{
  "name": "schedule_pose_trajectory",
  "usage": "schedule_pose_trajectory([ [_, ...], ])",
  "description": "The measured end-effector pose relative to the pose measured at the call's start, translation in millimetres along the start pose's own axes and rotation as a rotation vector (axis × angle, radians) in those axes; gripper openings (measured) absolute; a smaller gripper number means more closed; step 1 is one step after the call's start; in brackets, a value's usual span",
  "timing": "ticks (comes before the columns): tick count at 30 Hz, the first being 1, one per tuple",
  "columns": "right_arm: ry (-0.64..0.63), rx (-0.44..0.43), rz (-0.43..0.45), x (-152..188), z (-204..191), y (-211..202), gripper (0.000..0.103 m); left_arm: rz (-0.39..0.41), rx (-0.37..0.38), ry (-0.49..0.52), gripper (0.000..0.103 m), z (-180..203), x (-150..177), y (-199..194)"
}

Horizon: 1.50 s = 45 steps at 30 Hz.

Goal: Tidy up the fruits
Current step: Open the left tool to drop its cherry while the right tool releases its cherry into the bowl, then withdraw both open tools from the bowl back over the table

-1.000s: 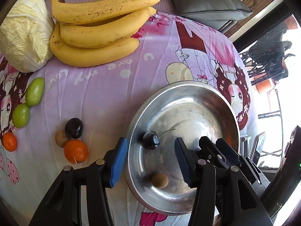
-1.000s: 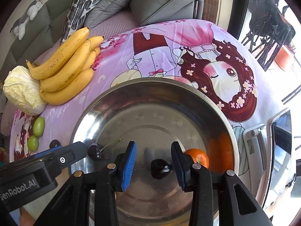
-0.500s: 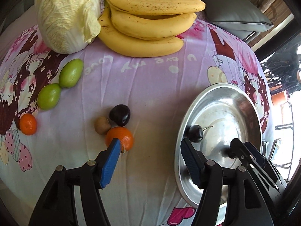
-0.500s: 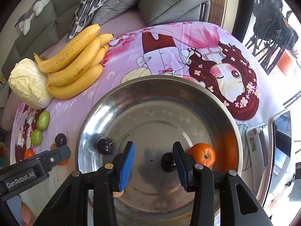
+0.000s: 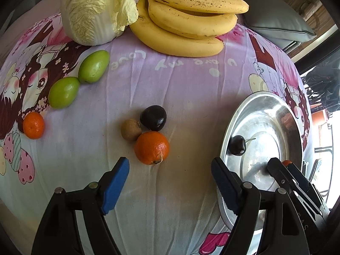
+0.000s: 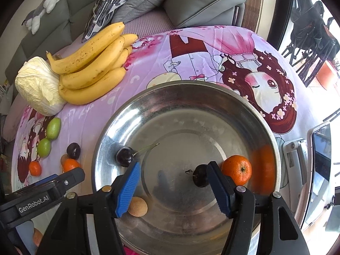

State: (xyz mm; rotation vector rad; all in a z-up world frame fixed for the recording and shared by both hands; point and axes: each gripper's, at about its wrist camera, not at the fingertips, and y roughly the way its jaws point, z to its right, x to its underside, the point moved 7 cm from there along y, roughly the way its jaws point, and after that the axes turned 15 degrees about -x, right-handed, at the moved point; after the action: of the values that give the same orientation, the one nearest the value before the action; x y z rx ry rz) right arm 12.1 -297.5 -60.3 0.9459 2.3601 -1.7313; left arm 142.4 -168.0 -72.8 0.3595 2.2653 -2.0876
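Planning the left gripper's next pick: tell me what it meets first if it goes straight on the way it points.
Probably the orange, just ahead of the open left gripper; behind it sit the kiwi and dark plum. Depth is uncertain.

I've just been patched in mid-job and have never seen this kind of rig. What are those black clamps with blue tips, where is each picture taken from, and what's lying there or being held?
There is no robot arm here: a person holds a two-finger clamp in each hand, and a fisheye camera on each looks forward along its fingers. One picture is from the left gripper, the other from the right gripper. Both are open and hold nothing.

The surface is a pink cartoon cloth. On it lie a cabbage, bananas, two green fruits, a small orange, and a cluster of a dark plum, a brown fruit and a bigger orange.

The steel bowl holds a stemmed cherry, another dark fruit, an orange and a tan fruit.
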Motion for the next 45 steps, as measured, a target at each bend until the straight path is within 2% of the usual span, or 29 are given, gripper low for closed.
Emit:
schedule_pose_trajectory([
  [9, 0.005, 0.011, -0.008, 1.2, 2.9, 2.8, 0.079, -0.014, -0.025, -0.024, 0.084, -5.4, -0.8, 5.9],
  [11, 0.003, 0.013, -0.004, 0.9, 2.8, 2.5, 0.09, -0.02, -0.021, -0.031, 0.085, -5.7, -0.5, 6.8],
  [17, -0.002, 0.008, 0.001, 0.5, 0.9, 2.7, 0.101, -0.03, -0.023, -0.037, 0.093, -3.5, 1.5, 8.5],
  [36, -0.003, -0.019, -0.02, 4.6, -5.5, 6.9, 0.103, -0.011, -0.026, -0.044, 0.095, -16.5, 2.7, -1.5],
  [45, -0.017, -0.045, -0.014, 3.3, -20.3, 8.8, 0.103, 0.0, -0.013, -0.063, 0.095, -31.2, 6.0, -3.8],
])
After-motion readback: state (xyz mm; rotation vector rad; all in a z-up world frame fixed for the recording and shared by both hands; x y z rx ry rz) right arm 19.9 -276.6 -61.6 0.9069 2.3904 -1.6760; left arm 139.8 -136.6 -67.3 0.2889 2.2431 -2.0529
